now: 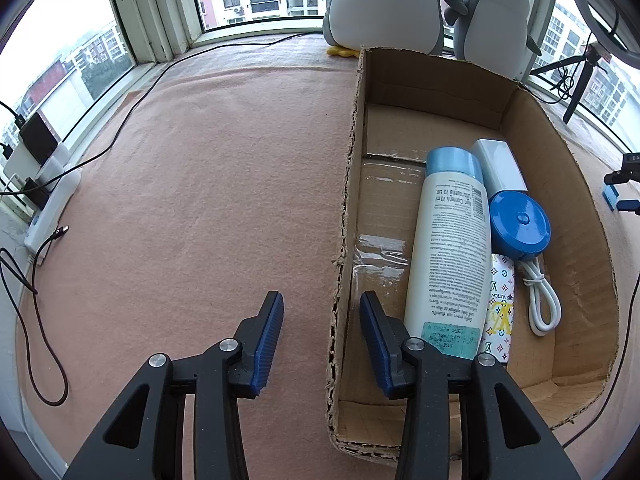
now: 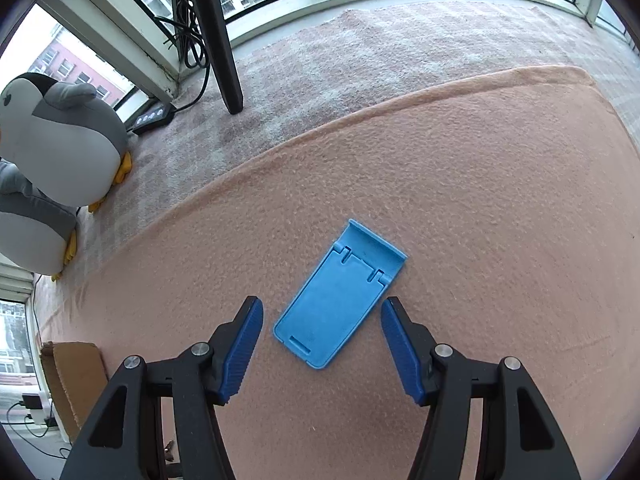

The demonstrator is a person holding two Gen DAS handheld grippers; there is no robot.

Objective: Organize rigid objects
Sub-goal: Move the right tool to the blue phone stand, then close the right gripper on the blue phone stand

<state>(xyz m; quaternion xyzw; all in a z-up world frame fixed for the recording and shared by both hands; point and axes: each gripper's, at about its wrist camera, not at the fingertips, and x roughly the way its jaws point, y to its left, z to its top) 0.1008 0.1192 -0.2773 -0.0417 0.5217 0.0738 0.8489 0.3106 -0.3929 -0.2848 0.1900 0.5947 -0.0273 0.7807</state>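
A flat blue plastic phone stand [image 2: 340, 296] lies on the pink mat. My right gripper [image 2: 322, 308] hangs open just above it, one finger on each side of its near end. In the left wrist view a cardboard box [image 1: 560, 168] holds a white lotion bottle [image 1: 448, 256] with a blue cap, a white rectangular block [image 1: 500, 168], a round blue case [image 1: 520, 226] with a white cable [image 1: 540, 300], and a patterned card [image 1: 500, 308]. My left gripper [image 1: 320, 300] is open and empty, straddling the box's left wall near its front.
Two plush penguins [image 1: 384, 4] sit behind the box by the window. A white power strip [image 1: 52, 200] with black cables lies at the left edge of the mat. A black stand leg [image 2: 220, 36] and a power strip [image 2: 154, 118] stand beyond the mat's far edge.
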